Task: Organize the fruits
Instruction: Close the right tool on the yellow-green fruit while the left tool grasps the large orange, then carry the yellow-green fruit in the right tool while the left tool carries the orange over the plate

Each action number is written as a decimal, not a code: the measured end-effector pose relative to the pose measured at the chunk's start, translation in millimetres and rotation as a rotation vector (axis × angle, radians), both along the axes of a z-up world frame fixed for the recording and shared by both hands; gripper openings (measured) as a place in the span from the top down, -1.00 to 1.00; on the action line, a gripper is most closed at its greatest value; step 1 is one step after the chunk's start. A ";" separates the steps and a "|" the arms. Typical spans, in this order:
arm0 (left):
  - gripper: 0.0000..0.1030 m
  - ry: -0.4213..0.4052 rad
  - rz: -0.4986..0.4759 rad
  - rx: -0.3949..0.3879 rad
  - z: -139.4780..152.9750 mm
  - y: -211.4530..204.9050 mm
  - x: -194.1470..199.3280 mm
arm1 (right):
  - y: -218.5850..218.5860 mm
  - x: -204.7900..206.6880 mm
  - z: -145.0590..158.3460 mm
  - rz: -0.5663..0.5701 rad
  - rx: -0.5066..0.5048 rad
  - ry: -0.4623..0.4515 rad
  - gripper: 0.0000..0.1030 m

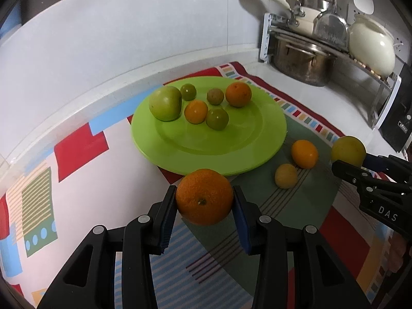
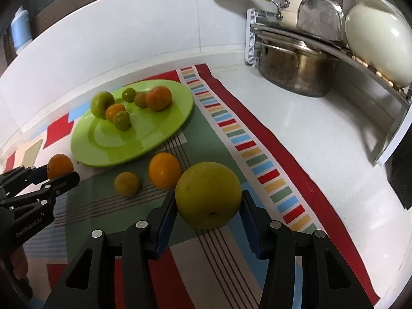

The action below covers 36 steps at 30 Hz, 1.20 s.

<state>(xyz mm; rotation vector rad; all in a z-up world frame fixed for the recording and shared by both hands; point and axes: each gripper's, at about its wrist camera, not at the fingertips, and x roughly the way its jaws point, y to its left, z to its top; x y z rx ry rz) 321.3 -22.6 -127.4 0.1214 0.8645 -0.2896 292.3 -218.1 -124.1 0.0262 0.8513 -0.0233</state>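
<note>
Gleaming orange (image 1: 204, 197) (dimpled skin) pinched in left gripper (image 1: 204, 200)

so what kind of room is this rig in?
Most likely a home kitchen counter: a corner rack holds a steel pot beneath pans and a cream ceramic pot, with a tiled wall behind the fruit plate.

A white countertop (image 2: 322, 139) carries a colourful patterned cloth (image 2: 260, 139) and a steel pot (image 2: 296, 74) beneath a rack (image 2: 386, 82).
</note>
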 end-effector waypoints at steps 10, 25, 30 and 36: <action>0.20 -0.080 0.012 -0.031 36.0 7.8 -23.7 | 9.2 -18.7 35.3 0.042 0.000 -0.077 0.04; 0.20 -0.193 0.009 -0.044 79.2 12.1 -37.5 | 24.7 -34.1 76.8 0.106 0.038 -0.164 0.04; 0.20 -0.228 0.004 -0.039 91.5 11.3 -32.8 | 28.3 -30.1 87.6 0.127 0.045 -0.189 0.04; 0.20 -0.244 -0.001 -0.046 100.0 11.9 -21.2 | 30.1 -17.0 99.7 0.149 0.048 -0.211 0.04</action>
